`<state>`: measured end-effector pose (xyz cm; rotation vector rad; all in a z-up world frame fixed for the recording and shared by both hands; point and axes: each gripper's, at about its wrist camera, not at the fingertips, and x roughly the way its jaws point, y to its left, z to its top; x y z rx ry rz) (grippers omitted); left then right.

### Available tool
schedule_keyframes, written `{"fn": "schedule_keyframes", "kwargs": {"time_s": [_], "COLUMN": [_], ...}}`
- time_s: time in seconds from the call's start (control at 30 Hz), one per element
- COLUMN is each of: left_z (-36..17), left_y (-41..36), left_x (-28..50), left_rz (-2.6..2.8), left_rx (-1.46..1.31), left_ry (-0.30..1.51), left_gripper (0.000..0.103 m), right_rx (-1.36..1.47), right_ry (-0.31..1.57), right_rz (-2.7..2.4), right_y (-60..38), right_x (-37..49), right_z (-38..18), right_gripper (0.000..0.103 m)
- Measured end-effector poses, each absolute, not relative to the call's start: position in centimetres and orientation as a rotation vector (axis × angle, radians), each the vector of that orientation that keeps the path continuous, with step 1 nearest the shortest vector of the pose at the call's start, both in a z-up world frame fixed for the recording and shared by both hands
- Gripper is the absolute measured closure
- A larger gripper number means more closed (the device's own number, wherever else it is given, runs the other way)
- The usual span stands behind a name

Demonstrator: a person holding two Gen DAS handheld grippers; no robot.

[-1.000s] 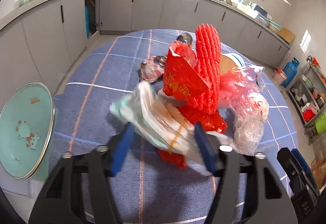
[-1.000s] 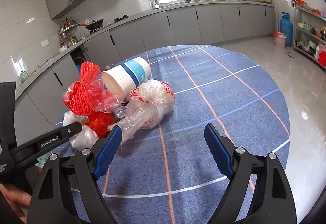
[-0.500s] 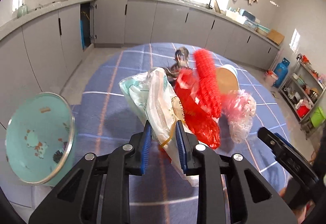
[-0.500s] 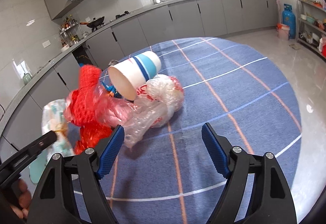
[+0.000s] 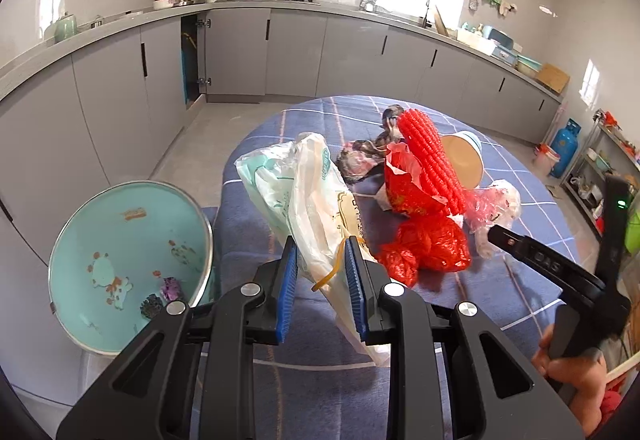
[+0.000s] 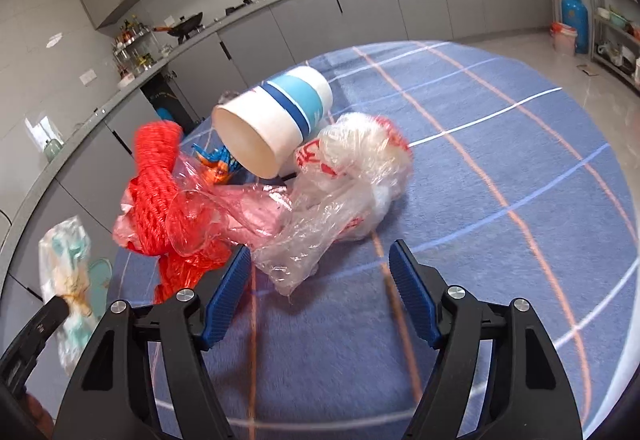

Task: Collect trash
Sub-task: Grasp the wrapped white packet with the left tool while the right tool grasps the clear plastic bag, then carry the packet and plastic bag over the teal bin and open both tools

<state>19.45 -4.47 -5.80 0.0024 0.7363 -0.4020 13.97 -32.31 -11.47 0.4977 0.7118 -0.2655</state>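
- Collection judged partly under way: two small dark scraps (image 5: 160, 298) already down in the teal bin (image 5: 72, 240) beside the desk (image 5: 520, 288), most of the litter not yet gathered.
- Left gripper (image 5: 320, 276) clamped nearly shut on a white and pale green plastic bag (image 5: 304, 200); jaws pinching it low down near a yellow rubber band (image 5: 334, 272), bag lifted clear of the blue checked cloth, its upper part standing above the jaws and a tail hanging below them.
- Held bag to the right of the teal bin and not over it yet; drop into the bin looks like the next step for that side.
- Left on the desk: red mesh netting (image 6: 156, 176), crumpled red wrapping (image 5: 428, 248), a pinkish clear film (image 6: 240, 212), a clear bag with red print (image 6: 344, 192), a paper cup (image 6: 276, 120) with blue bands lying on its side, and a dark patterned wrapper (image 5: 360, 156) behind.
- Right gripper (image 6: 320, 280) with jaws closing but wide apart, gripping nothing.
- Lower tip of the clear bag just ahead of the right jaws and reaching into the gap between them, pads not pressing on it; red mesh close by the left-hand pad, cup farther back.
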Motion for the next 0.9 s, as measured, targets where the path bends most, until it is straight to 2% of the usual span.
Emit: {"fn": "schedule_keyframes", "kwargs": {"time_s": [0.1,0.13,0.2,0.23,0.43,0.77,0.9], "left_z": [-5.8,-5.8,-5.9,-5.9,-6.0,-5.8,-5.7], "left_y": [-3.9,-3.9,-3.8,-3.7,-3.9,-3.4,-3.2], "left_x": [19.4,19.4,19.3,19.4,19.3,18.9,18.6], "left_rz": [-0.393,-0.391,-0.384,-0.381,-0.386,-0.37,-0.366], "left_rx": [-0.004,-0.004,-0.005,-0.009,-0.016,-0.03,-0.034], "left_ry": [0.737,0.737,0.739,0.742,0.741,0.718,0.716], "left_gripper": [0.078,0.078,0.078,0.078,0.078,0.078,0.078], "right_rx": [0.556,0.565,0.577,0.578,0.527,0.377,0.355], "right_ry": [0.754,0.761,0.768,0.766,0.722,0.595,0.603], "right_rz": [-0.255,-0.253,-0.245,-0.246,-0.273,-0.257,-0.234], "right_y": [-32.9,-33.1,-33.5,-33.5,-33.9,-31.7,-30.8], "right_x": [14.6,14.6,14.3,14.1,11.8,8.6,9.0], "right_z": [-12.3,-12.5,-12.7,-12.7,-11.3,-7.0,-7.0], "right_gripper": [0.049,0.062,0.083,0.086,0.091,0.092,0.092]}}
